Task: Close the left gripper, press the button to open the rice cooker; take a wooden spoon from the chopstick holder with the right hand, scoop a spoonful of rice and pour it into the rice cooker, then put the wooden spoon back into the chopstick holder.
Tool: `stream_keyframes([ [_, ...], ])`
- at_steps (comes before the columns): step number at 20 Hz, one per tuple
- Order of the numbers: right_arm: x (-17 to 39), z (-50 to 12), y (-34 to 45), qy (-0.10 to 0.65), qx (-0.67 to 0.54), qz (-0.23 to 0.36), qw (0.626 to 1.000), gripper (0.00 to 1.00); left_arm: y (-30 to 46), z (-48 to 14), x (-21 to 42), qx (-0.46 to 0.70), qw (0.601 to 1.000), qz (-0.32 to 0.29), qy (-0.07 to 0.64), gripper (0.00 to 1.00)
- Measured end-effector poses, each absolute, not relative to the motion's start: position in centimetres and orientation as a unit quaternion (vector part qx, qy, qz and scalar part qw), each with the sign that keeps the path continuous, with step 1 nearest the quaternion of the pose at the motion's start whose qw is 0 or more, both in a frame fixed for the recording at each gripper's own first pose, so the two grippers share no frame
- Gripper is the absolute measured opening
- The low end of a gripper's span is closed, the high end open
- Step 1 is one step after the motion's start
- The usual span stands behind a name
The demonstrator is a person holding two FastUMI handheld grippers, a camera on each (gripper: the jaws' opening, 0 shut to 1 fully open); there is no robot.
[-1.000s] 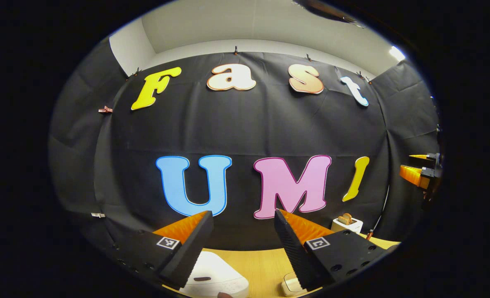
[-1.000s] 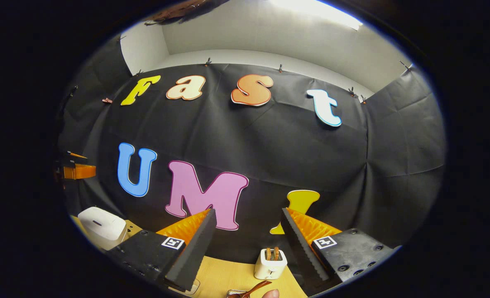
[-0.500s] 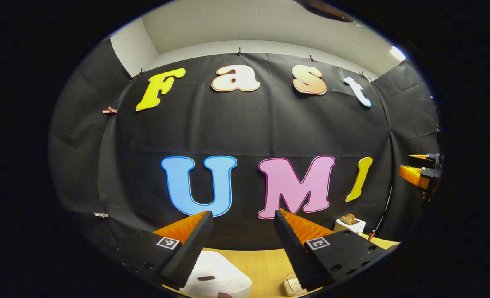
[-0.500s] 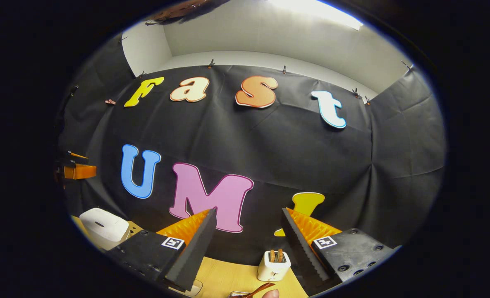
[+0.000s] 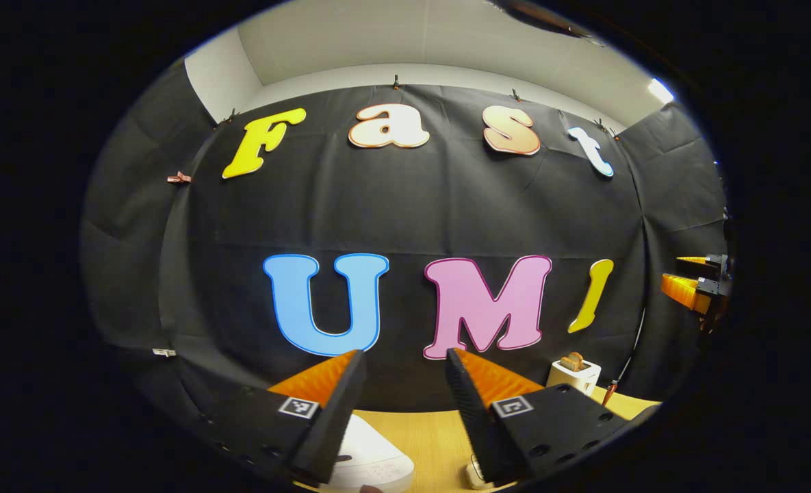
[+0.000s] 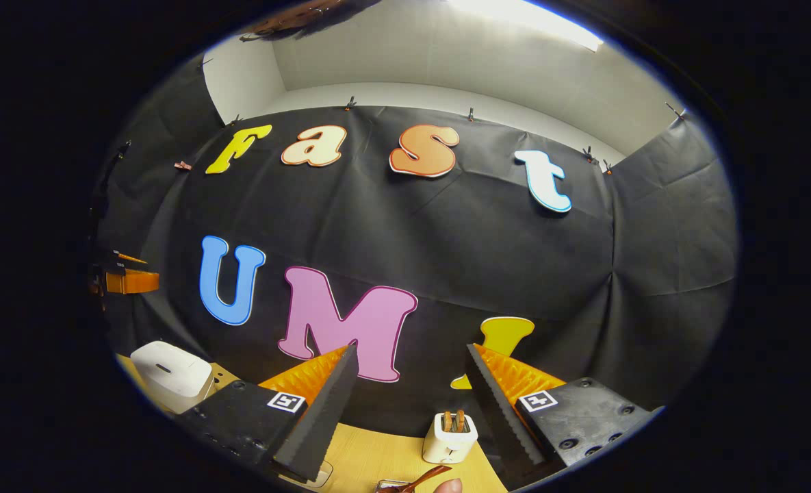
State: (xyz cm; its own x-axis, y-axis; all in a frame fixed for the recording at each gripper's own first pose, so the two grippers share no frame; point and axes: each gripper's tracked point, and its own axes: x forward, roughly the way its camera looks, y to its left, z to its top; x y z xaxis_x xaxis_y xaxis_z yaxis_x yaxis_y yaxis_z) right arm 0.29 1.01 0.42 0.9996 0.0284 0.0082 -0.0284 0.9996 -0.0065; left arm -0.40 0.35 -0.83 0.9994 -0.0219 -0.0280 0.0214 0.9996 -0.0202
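Since half a second ago the left gripper (image 5: 400, 359) has narrowed its fingers, though a gap remains and nothing is held. The white rice cooker (image 5: 371, 455), lid down, lies just below its fingertips at about 7 o'clock, nearer this hand. The right gripper (image 6: 412, 355) hangs wide open and empty; the wooden spoon (image 6: 420, 478) shows at 6 o'clock.

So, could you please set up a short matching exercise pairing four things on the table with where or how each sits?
Things:
1. rice cooker
2. toaster
3. wooden spoon
4. left gripper

Places or states:
A. fingers apart, holding nothing
B. right gripper view's bottom edge, before the toaster
C. lid down, table's left end
D. by the wall, toast in its slots

Pairs: 1-C, 2-D, 3-B, 4-A
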Motion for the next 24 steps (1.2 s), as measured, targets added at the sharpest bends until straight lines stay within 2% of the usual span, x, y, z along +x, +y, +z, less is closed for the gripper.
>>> stream_keyframes([
  [1, 0.2, 0.4, 1.0, -0.004, -0.004, 0.014, 1.0, 0.97, 0.3, -1.1, -0.4, -0.011, 1.0, -0.018, 0.02, 0.71],
  [4, 0.1, 0.3, 0.9, -0.004, -0.004, 0.011, 1.0, 0.96, 3.5, -2.9, -0.2, -0.015, 0.999, 0.018, 0.042, 0.05],
  [6, -0.1, 0.3, 0.8, -0.003, -0.005, 0.008, 1.0, 0.97, 5.5, -5.5, 0.3, -0.027, 0.996, 0.042, 0.068, 0.05],
  [13, -0.7, 0.2, -0.4, 0.001, -0.011, -0.009, 1.0, 0.96, 9.7, -16.9, 0.6, -0.06, 0.979, 0.054, 0.187, 0.05],
  [14, -0.8, 0.2, -0.4, 0.001, -0.014, -0.01, 1.0, 0.96, 10.1, -18.3, 0.7, -0.061, 0.976, 0.055, 0.2, 0.08],
  [19, -1.0, 0.1, -0.2, 0.006, -0.017, -0.008, 1.0, 0.96, 10.7, -23.0, 1.6, -0.065, 0.967, 0.044, 0.242, 0.02],
  [20, -1.1, 0.1, -0.2, 0.006, -0.018, -0.009, 1.0, 0.97, 10.9, -23.9, 1.7, -0.067, 0.965, 0.041, 0.25, 0.05],
  [24, -1.4, 0.4, -1.0, 0.005, -0.026, -0.022, 0.999, 0.97, 10.9, -28.5, 2.1, -0.064, 0.951, 0.04, 0.3, 0.06],
])
